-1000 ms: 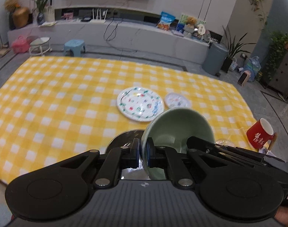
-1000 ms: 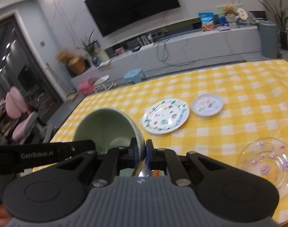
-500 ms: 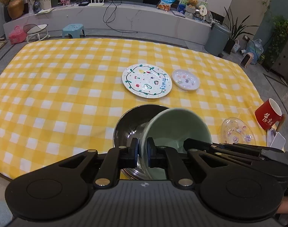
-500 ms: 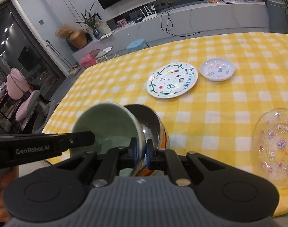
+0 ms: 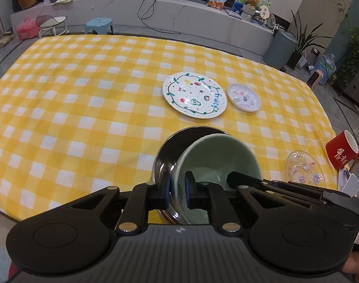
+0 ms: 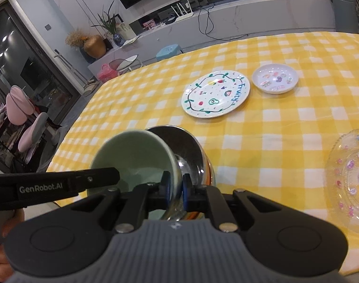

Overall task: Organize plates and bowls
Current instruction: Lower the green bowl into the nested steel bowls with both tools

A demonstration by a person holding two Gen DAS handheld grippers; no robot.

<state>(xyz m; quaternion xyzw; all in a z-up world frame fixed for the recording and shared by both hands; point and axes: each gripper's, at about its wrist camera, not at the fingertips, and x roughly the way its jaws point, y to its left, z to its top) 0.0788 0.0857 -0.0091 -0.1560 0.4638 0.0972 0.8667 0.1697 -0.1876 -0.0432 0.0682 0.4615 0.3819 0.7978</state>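
The left tool [image 5: 177,189] straddles the near rim of the green bowl [image 5: 217,160]. Its jaws have just been opening, and the rim stands between the pads, which no longer seem to press on it. The bowl tilts, its lower edge inside the stainless steel bowl [image 5: 172,151] on the counter [image 5: 73,108]. The right tool [image 6: 175,189] pinches the opposite rim firmly.

To nest it well, the right side should go down until the rims sit level, with the bowl centred before that tool lets go. Letting go early would probably make it clatter or slide.

The green bowl looks like glazed ceramic, smooth and thick-walled, so it is likely slippery. The steel one is thin, mirror-bright and round-bottomed. Beyond them on the yellow checked cloth lie a painted plate [image 5: 194,99] and a small dish [image 5: 244,97], with a textured glass plate [image 5: 304,172] at the right.
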